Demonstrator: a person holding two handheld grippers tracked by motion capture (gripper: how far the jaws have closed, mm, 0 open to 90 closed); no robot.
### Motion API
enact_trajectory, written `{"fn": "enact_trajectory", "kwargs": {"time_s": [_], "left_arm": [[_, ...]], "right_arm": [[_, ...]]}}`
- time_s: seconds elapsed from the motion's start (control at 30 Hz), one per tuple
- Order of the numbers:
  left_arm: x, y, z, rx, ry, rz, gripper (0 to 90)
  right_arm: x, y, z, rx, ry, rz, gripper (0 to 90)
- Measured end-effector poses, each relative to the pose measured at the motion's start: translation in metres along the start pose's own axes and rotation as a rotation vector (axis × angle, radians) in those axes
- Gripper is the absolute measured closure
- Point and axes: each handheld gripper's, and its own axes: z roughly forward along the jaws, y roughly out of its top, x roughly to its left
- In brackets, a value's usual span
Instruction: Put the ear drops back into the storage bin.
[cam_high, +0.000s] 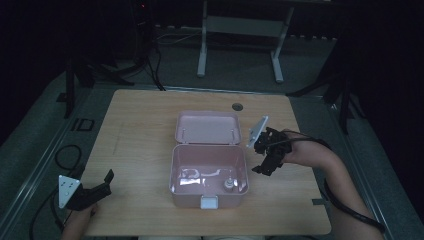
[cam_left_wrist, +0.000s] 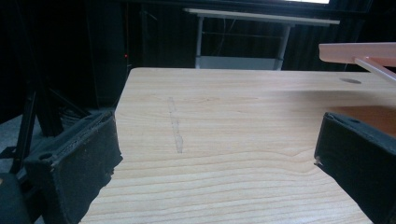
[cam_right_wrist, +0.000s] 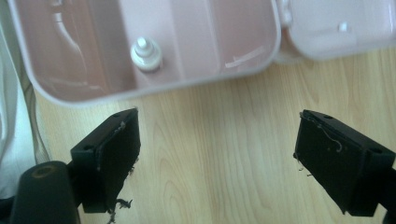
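A pink box (cam_high: 208, 175) stands open in the middle of the worktop (cam_high: 135, 140), a little toward the near edge. Its lid (cam_high: 207, 127) is thrown back on the far side and lies flat, inside up. A white latch (cam_high: 209, 202) sits on the middle of the near wall. Inside the box, at the near right, a small white bottle (cam_high: 228, 184) stands upright; in the right gripper view the bottle (cam_right_wrist: 146, 53) shows its cap from above, close to the box's wall. Some pale shapes lie on the box floor at the left, too dim to tell apart.

The right gripper (cam_high: 264, 159) hangs just beside the box's right wall, above the bare worktop, pointing down. Its jaws are released and stand wide apart, with nothing but wood grain between them; the right gripper (cam_right_wrist: 217, 158) in its own view looks straight down on the box's rim (cam_right_wrist: 154, 91) and the hinge end of the lid.

The left gripper (cam_high: 100, 186) rests low at the near left corner of the worktop, well apart from the box. It too is released, jaws spread, holding nothing; the left gripper (cam_left_wrist: 215, 158) looks level across the empty wood toward the far edge. A round grommet hole (cam_high: 237, 106) sits near the far edge, beyond the lid.
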Motion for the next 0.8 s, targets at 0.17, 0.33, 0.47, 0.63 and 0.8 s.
{"fn": "enact_trajectory", "kwargs": {"time_s": [0.17, 0.33, 0.47, 0.63, 0.8], "left_arm": [[0.0, 0.0, 0.0, 0.002, 0.001, 0.001, 0.4], [0.0, 0.0, 0.0, 0.001, 0.001, 0.001, 0.4], [0.0, 0.0, 0.0, 0.001, 0.0, 0.001, 0.4], [0.0, 0.0, 0.0, 0.0, 0.0, 0.002, 0.4], [0.0, 0.0, 0.0, 0.0, 0.0, 0.002, 0.4]], "right_arm": [[-0.002, -0.021, 0.009, -0.003, 0.015, 0.038, 14.2], [-0.003, -0.035, 0.02, -0.013, 0.016, 0.075, 14.3], [-0.003, -0.053, 0.038, -0.03, 0.026, 0.131, 14.2], [-0.003, -0.071, 0.056, -0.051, 0.016, 0.172, 14.1], [0.0, -0.088, 0.069, -0.084, 0.01, 0.195, 14.0]]}}
